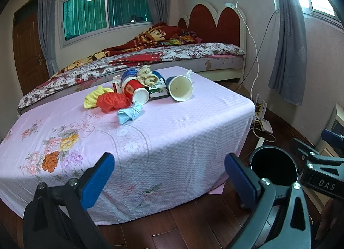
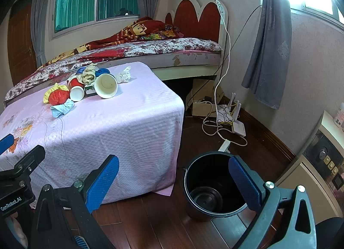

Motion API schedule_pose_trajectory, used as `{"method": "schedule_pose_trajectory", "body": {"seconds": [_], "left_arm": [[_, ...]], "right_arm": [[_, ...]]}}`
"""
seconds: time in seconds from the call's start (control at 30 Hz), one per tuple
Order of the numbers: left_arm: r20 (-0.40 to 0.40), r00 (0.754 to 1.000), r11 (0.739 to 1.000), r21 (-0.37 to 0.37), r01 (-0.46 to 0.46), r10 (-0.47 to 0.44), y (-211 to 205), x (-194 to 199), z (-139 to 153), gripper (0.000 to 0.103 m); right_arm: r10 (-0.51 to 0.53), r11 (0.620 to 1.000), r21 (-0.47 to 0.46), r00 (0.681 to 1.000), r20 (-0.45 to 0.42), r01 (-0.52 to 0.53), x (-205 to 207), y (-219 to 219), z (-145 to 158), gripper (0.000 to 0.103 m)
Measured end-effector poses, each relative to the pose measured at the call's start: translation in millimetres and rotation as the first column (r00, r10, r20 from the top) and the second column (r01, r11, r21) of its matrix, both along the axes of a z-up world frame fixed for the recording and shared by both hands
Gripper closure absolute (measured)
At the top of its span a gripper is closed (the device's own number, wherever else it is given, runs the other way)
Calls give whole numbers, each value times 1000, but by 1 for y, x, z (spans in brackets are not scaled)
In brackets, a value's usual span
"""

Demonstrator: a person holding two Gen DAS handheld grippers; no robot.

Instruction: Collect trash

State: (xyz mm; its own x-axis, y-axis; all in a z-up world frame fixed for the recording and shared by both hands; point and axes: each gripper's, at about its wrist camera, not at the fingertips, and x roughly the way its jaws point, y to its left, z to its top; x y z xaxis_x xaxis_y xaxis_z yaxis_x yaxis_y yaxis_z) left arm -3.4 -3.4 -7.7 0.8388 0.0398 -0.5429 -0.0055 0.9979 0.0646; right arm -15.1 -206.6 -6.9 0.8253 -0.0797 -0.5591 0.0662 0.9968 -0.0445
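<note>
A pile of trash lies at the far end of the pink-clothed table (image 1: 172, 124): a red paper cup (image 1: 135, 91) on its side, a larger white-and-blue cup (image 1: 180, 88), a red bag (image 1: 111, 101), a yellow wad (image 1: 94, 96), a light blue wad (image 1: 129, 113), a beige rag (image 1: 147, 76) and a green box (image 1: 158, 92). The same pile (image 2: 86, 85) shows in the right wrist view, with a white crumpled wad (image 2: 124, 74) beside it. A black bin (image 2: 211, 186) stands on the floor right of the table. My left gripper (image 1: 169, 175) is open over the near table edge. My right gripper (image 2: 174, 182) is open above the bin's left side.
A bed (image 1: 133, 59) with a red headboard runs behind the table. Cables, a router and a cardboard box (image 2: 223, 115) lie on the wooden floor by the wall. A cabinet (image 2: 322, 163) stands at the right. Grey curtains (image 2: 268, 40) hang by the window.
</note>
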Motion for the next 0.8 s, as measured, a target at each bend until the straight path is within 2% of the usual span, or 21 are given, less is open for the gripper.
{"method": "schedule_pose_trajectory", "body": {"seconds": [0.8], "left_arm": [[-6,1000,1000,-3,7,-7,-5,2,-2,1]], "right_arm": [[0,1000,1,1000,-1,0,0,1,0,0]]}}
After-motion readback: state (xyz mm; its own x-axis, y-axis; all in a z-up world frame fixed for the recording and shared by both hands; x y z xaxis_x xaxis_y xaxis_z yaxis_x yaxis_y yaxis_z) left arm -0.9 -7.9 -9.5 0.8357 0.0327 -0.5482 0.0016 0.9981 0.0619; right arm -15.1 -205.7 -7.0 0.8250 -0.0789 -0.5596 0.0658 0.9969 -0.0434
